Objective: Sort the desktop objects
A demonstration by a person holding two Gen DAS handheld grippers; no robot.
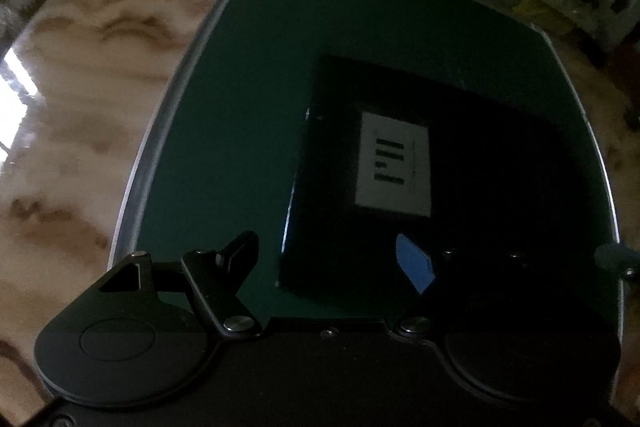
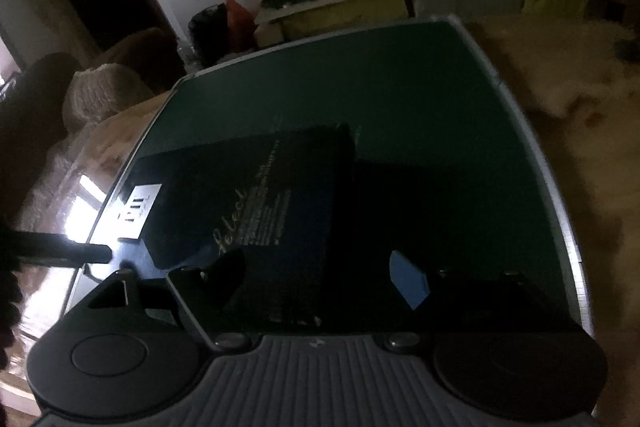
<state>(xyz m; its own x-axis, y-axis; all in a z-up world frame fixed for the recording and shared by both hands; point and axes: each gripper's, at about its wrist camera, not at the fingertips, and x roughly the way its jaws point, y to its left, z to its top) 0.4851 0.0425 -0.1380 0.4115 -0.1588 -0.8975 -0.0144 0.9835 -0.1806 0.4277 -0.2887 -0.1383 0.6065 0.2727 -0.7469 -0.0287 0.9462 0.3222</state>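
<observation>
Left fingers (image 1: 332, 259) spread, empty, angled down over black box (image 1: 420, 163); right fingers (image 2: 320, 275) likewise, on green mat (image 2: 400, 99).

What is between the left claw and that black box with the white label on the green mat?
Nothing visible. The left claw hangs open just above the near edge of the black box, with only bare green mat beside it. The right claw is over the same box, not in between.
</observation>
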